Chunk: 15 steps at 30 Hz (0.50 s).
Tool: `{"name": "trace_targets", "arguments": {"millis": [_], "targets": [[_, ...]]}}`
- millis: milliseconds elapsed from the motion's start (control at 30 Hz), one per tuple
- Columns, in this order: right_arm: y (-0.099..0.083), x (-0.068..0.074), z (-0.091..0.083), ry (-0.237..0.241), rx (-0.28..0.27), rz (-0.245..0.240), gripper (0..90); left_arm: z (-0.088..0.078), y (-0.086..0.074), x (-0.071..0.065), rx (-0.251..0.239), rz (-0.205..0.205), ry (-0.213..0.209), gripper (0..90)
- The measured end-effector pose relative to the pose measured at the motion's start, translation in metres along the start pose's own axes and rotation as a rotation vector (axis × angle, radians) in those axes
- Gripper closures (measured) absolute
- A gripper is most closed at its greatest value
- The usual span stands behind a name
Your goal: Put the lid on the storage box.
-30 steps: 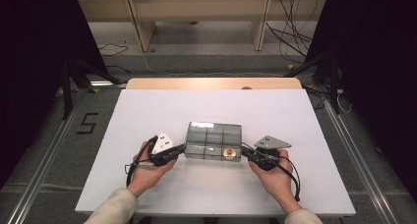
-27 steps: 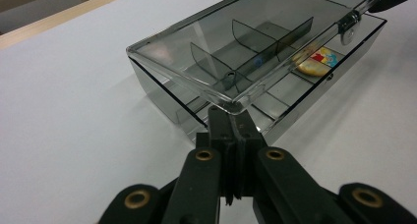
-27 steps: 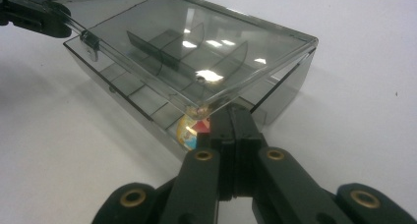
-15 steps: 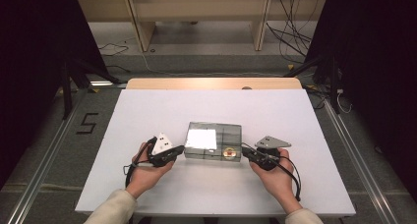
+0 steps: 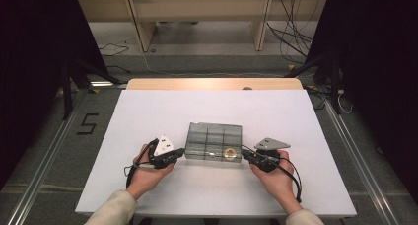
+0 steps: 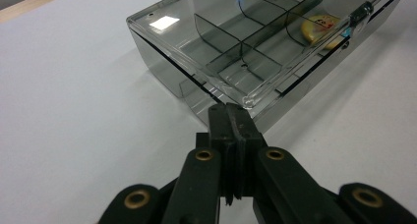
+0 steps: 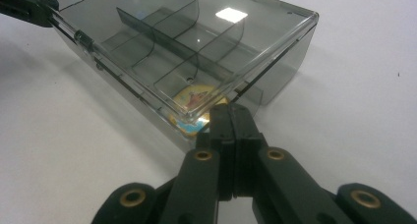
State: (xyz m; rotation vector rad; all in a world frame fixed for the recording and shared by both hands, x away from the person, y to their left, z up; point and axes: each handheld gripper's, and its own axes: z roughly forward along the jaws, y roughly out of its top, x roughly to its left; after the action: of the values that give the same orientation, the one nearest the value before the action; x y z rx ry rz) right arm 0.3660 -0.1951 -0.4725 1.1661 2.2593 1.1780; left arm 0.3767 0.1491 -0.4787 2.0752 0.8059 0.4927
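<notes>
From the high view, a smoky clear compartment box [image 5: 214, 142] lies a little below the middle of the white bench [image 5: 148, 111], lid down, with a round yellow disc [image 5: 229, 153] in the compartment at its 5 o'clock corner; the left tool [image 5: 181, 151] sits at the box's 8 o'clock corner and the right tool [image 5: 244, 154] at its 4 o'clock corner. In the left gripper view, the left tool [image 6: 231, 111] has its jaws pressed together with nothing between, tips just at the box's [image 6: 221, 47] near corner, the disc [image 6: 322, 27] at 1 o'clock. In the right gripper view, the right tool [image 7: 231, 111], likewise pressed together and empty, meets the box [image 7: 196, 42] right above the disc [image 7: 194, 103]; the other compartments look empty.
</notes>
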Motion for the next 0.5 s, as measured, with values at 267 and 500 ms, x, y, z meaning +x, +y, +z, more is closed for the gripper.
{"name": "trace_targets", "arguments": {"millis": [267,500], "targets": [[-0.0002,-0.0001,-0.0018,0.000,-0.009,0.002,90.0,0.0002,-0.0010,0.0003,0.010,0.008,0.003,89.4],[-0.0003,-0.0004,-0.0031,-0.006,-0.016,0.005,88.9,-0.0011,-0.0015,0.0003,0.010,0.009,0.006,89.2]]}}
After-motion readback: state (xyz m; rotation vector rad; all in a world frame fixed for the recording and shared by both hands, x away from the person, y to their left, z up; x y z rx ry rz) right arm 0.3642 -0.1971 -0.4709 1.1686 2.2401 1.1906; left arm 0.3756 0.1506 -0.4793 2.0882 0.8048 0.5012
